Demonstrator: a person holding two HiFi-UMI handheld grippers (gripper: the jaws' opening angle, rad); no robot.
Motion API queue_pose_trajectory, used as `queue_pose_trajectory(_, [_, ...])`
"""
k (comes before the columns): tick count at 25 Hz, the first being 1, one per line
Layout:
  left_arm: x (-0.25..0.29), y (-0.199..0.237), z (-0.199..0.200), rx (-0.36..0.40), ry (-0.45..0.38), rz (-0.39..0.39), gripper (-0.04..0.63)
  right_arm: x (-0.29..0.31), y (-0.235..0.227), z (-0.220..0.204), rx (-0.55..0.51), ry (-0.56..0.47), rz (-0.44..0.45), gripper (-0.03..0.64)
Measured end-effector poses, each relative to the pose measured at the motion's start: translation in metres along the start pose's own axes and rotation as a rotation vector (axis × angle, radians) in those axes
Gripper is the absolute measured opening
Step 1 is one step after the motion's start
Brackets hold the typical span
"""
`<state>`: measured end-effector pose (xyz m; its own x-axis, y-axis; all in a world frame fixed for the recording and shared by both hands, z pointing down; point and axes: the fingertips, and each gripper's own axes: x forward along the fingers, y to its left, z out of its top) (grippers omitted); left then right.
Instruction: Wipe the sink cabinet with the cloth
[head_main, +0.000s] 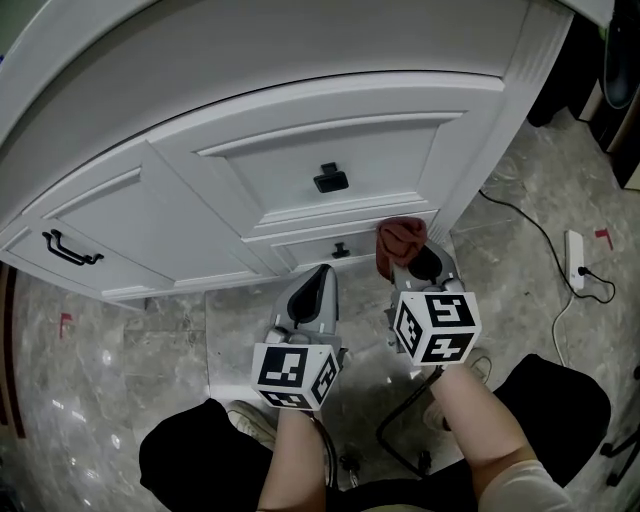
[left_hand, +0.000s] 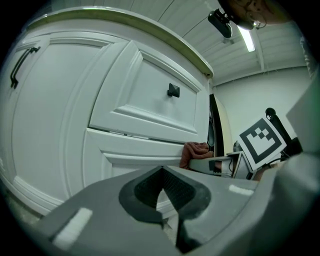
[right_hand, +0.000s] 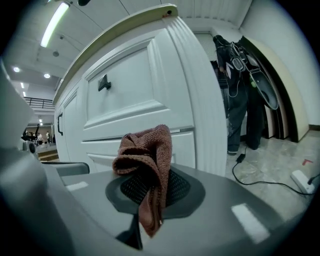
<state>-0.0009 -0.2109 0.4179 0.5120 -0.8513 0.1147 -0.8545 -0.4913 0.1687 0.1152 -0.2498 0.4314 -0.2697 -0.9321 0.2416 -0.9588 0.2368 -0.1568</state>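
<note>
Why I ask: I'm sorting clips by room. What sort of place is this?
Likely a staged indoor test space or showroom, not a lived-in bathroom: a white sink cabinet stands on a marble-look tiled floor, a power strip lies loose on it, and long ceiling tube lights run overhead.

The cloth (right_hand: 147, 150), centre of the right gripper view, is a rough, matt, knitted-looking fabric. The sink cabinet (head_main: 300, 150), upper head view, is smooth white paint with a soft sheen; the floor (head_main: 120, 350) at lower left is glossy marbled stone.
</note>
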Motion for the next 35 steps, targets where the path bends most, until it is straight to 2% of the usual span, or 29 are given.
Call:
queue_pose_trajectory(5, [0.0, 0.0, -0.005, -0.01, 0.008, 0.007, 0.0, -0.01, -0.026, 0.005, 0.055, -0.017, -0.056, 0.083])
queue_pose_trajectory(9, [-0.005, 0.003, -0.01, -0.017, 0.014, 0.009, 0.0, -0.017, -0.048, 0.006, 0.074, -0.019, -0.147, 0.083])
queue_pose_trajectory(14, [-0.019, 0.021, -0.012, -0.018, 0.02, 0.037, 0.0, -0.019, -0.041, 0.0, 0.061, -0.018, -0.177, 0.081])
queue_pose_trajectory(16, [-0.026, 0.03, -0.013, -0.022, 0.021, 0.057, 0.001, -0.015, -0.018, -0.009, 0.035, -0.003, -0.137, 0.081])
queue_pose_trajectory(21, [-0.044, 0.056, -0.01, -0.033, 0.011, 0.117, 0.0, 0.002, 0.072, -0.043, -0.049, 0.06, 0.052, 0.081])
queue_pose_trajectory(25, [-0.056, 0.07, -0.011, 0.005, 0.022, 0.149, 0.0, 0.021, 0.124, -0.057, -0.03, 0.068, 0.17, 0.081])
queue_pose_trajectory(27, [-0.061, 0.077, -0.013, 0.022, 0.03, 0.159, 0.0, 0.032, 0.141, -0.059, -0.019, 0.068, 0.21, 0.081])
queue_pose_trajectory(31, [-0.071, 0.098, -0.015, 0.003, 0.031, 0.182, 0.0, 0.051, 0.176, -0.066, -0.012, 0.074, 0.286, 0.081])
queue_pose_trajectory(35, [-0.078, 0.119, -0.017, -0.026, 0.023, 0.213, 0.0, 0.065, 0.196, -0.077, -0.006, 0.093, 0.312, 0.081])
